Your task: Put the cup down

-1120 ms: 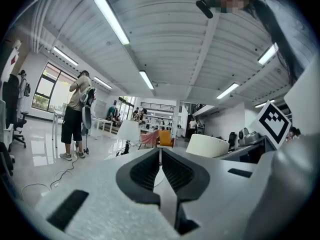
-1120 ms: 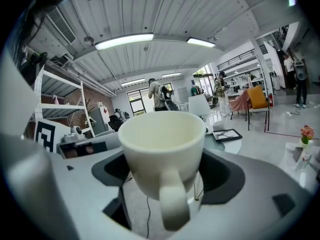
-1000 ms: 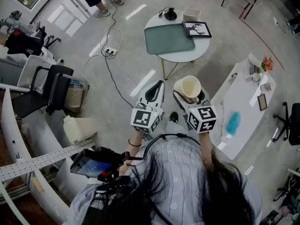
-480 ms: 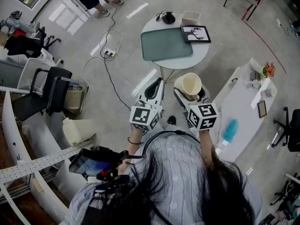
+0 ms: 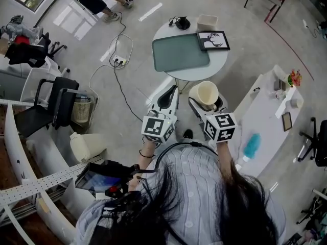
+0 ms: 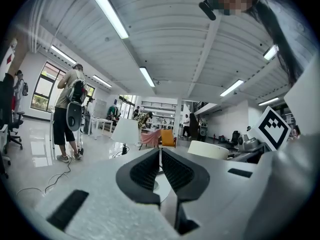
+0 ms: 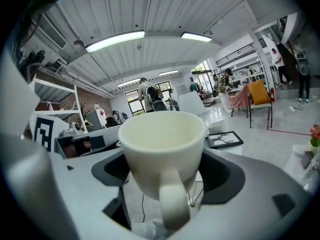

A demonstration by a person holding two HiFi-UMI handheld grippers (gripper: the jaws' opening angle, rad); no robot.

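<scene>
Right gripper view: the cup (image 7: 162,139) is gripped upright in the right hand-held gripper (image 7: 167,176), carried in mid-air, presumably ready to be set down base-first. At 9 o'clock the left hand-held gripper (image 6: 160,164) is closed, empty. A round surface (image 5: 218,63) is seen at 12 o'clock.

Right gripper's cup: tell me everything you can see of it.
The cup is cream, matte and ceramic-looking, with a plain rim and one loop handle pointing back along the right gripper. What shows of its inside is empty. It is upright, off any surface, clamped by its body between that gripper's fingers, with nothing else touching it.
</scene>
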